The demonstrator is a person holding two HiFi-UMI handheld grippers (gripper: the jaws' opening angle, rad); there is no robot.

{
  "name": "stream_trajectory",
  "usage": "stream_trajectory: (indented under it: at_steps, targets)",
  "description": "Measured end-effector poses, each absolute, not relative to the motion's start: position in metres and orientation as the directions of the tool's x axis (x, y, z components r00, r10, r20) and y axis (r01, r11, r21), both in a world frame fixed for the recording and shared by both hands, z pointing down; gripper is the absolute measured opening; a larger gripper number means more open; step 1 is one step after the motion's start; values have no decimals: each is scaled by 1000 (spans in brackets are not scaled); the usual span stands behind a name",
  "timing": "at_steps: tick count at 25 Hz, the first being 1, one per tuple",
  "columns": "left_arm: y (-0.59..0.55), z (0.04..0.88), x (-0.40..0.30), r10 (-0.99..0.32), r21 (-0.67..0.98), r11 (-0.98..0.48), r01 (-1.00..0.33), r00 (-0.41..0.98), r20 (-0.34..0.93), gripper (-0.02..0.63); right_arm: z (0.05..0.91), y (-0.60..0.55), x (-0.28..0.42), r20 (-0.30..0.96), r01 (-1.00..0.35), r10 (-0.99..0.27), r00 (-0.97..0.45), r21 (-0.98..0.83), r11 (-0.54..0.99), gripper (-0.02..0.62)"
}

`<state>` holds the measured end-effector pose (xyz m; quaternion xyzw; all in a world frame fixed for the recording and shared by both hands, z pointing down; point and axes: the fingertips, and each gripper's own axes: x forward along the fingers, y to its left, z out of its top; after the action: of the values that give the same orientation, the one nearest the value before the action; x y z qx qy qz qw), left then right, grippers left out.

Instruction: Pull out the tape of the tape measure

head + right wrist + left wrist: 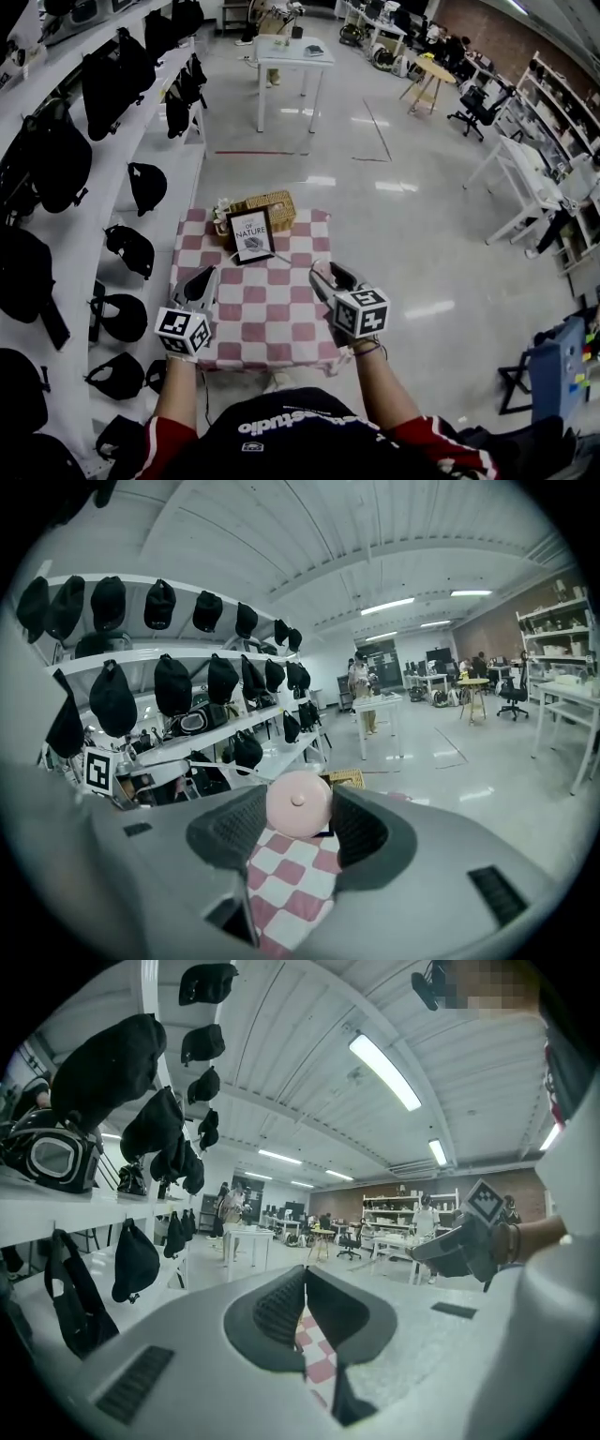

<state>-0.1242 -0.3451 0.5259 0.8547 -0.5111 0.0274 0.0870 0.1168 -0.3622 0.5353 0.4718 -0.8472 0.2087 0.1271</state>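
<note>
Right gripper [319, 272]: my jaws stand wide, clamped on the round pink tape measure [298, 803], held above the checked table [272, 319] | left gripper [208, 274]: my jaws are pressed together, seemingly nipping the tape [197, 772], a thin pale strip running to the case | grippers well apart, side by side.

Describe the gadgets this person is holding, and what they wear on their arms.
The left hand-held gripper and right hand-held gripper look alike. Each has a grey body, two dark ribbed pads and a white cube with black square markers. The person wears a dark top with white lettering, red sleeves and a dark wristband.
</note>
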Motion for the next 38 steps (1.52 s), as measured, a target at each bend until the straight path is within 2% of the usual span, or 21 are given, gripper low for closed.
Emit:
stream_trajectory:
  at_steps: [17, 38]
  targets:
    - [-366, 631, -103, -862, 132, -421, -898, 441, 250, 9, 658, -383, 127, 524, -839, -657, -542, -296, 456, 222]
    - [-387, 783, -103, -800, 58, -371, -927, 350, 487, 9, 827, -390, 124, 703, -901, -566, -431, -300, 314, 224]
